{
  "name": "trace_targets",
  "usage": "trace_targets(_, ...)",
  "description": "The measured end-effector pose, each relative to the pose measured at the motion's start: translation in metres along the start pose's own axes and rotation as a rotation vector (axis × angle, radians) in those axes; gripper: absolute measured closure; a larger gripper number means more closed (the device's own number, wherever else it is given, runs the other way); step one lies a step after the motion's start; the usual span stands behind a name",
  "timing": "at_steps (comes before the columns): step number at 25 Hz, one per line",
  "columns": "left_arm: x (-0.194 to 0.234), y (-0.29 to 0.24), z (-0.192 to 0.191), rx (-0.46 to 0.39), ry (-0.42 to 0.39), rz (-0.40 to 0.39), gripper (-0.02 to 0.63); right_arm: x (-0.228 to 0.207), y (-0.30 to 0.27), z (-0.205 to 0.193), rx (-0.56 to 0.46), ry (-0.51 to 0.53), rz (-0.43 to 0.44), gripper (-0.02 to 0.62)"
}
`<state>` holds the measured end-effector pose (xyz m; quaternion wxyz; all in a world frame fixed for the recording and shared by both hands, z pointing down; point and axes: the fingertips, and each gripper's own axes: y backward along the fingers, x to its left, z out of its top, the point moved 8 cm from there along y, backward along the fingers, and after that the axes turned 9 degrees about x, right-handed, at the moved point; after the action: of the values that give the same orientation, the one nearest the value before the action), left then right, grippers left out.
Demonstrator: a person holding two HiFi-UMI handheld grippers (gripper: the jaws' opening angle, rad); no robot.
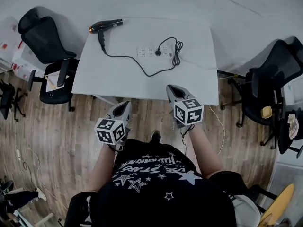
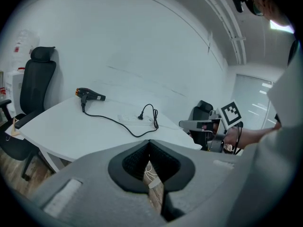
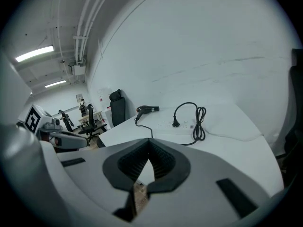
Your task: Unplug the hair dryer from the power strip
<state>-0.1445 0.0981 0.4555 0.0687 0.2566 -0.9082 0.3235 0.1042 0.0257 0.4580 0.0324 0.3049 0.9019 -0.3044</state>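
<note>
Head view: white counter [image 1: 142, 82] fills the upper middle, person standing at its 6 o'clock edge. Nothing of the task looks done yet.

Left gripper [image 1: 126, 103] is over the floor just short of the counter's 6 o'clock edge. In the left gripper view the left gripper [image 2: 149, 142] is clenched tip to tip, with nothing in it. Right gripper [image 1: 170, 87] reaches just over the same edge, at 3 o'clock of the left one. In the right gripper view the right gripper [image 3: 150, 143] is also clenched and empty. Both are well apart from the task things.

Dryer [image 1: 105, 26] lies on its side at the counter's 11 o'clock corner. Its cord [image 1: 135, 60] runs across the counter and loops in a bundle at the strip's 3 o'clock end.

Strip [image 1: 150, 52] lies flat near the counter's 12 o'clock edge.

Plug [image 1: 158, 52] sits in the strip, toward its 3 o'clock end, so it looks seated.

Left to do, by my read: reach across, open a gripper, grasp the plug and pull it out, likely with the other gripper pinning the strip.
</note>
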Motion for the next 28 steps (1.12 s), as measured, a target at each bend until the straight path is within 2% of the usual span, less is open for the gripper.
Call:
trace_targets(7, -0.008, -0.013, 0.001, 0.046, -0.022, -0.009, 0.598, -0.008, 0.000, -0.010, 0.006, -0.040, 0.010, 0.588)
trace_targets(13, -0.002, -0.033, 0.012, 0.062, -0.028, -0.028, 0.600, -0.024, 0.009, -0.020, 0.013, -0.068, -0.037, 0.587)
trace_targets(18, 0.000, -0.055, 0.035, 0.044, -0.074, -0.060, 0.598, -0.038, 0.014, -0.011, -0.012, -0.107, -0.069, 0.588)
trace_targets(23, 0.016, -0.073, 0.056, 0.028, -0.072, -0.074, 0.600, -0.043, 0.010, -0.002, -0.006, -0.083, -0.092, 0.587)
trace_targets(28, 0.030, -0.092, 0.068, 0.053, -0.079, -0.098, 0.600, -0.054, -0.008, 0.014, 0.016, -0.064, -0.110, 0.586)
